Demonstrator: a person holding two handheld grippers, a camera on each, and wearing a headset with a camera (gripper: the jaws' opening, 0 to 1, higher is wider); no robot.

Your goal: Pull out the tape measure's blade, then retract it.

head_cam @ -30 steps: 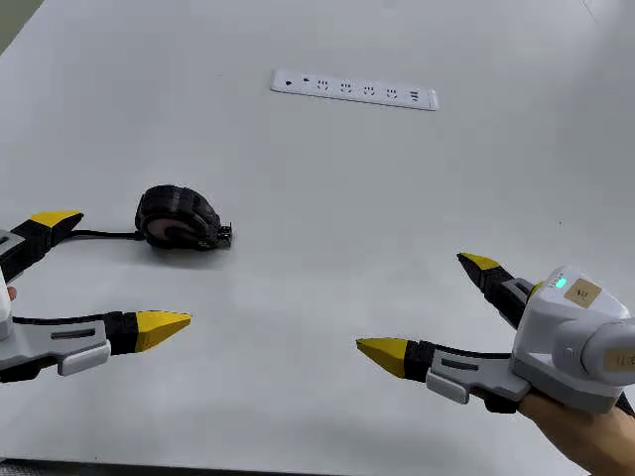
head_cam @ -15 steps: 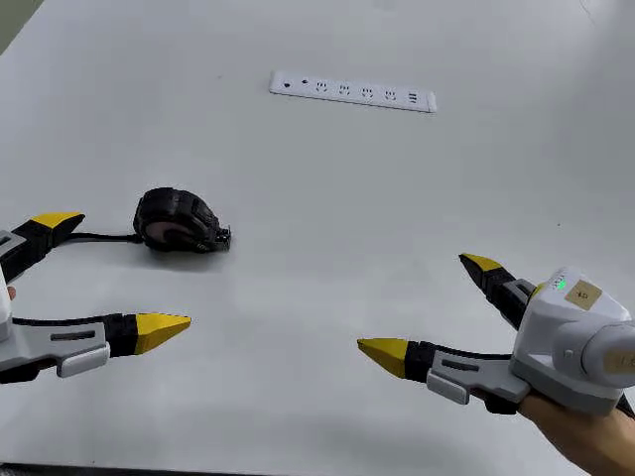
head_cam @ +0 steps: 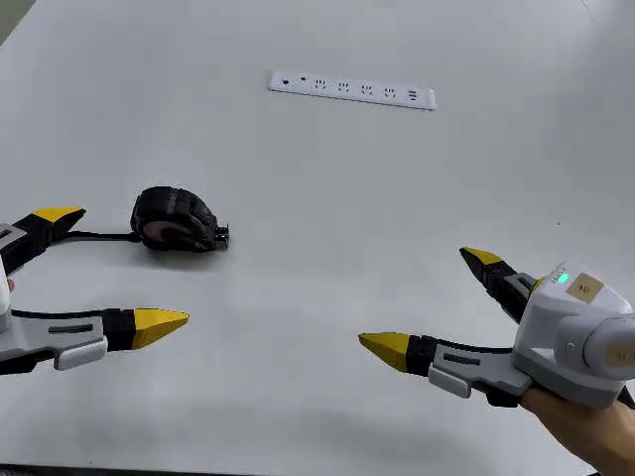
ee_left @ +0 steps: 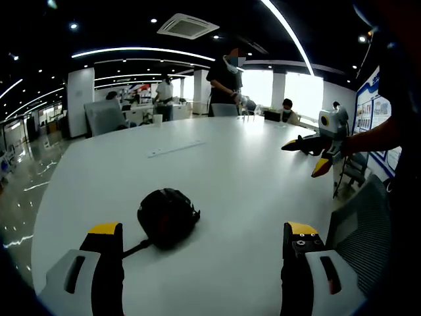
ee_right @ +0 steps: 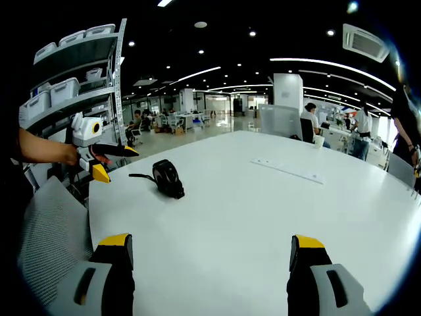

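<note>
Head view pictures across the last second barely differ: the tape measure (head_cam: pixel 177 219) lies on the table (head_cam: pixel 327 188) in the same attitude, blade fully wound in. The small drift of both tongs and of the whole picture looks like head and hand sway, not a real advance. I judge that the task has not started; the case is untouched, and the first step, closing in on it, is yet to come. The left tongs (head_cam: pixel 129 266) hover released, jaws spread wide. The tape measure is just ahead of them and slightly beyond their far jaw, and its black strap (head_cam: pixel 104 236) trails back toward that jaw's tip; whether strap and tip touch I cannot tell. Left gripper view puts the case ahead between the two yellow tips, nearer the one on that view's left. The right tongs (head_cam: pixel 416 297) are likewise released and wide, held low over bare table and angled inward. They are well apart from the tape measure, which lies ahead and off to their left. A power strip (head_cam: pixel 352 89) lies far beyond both tongs.
</note>
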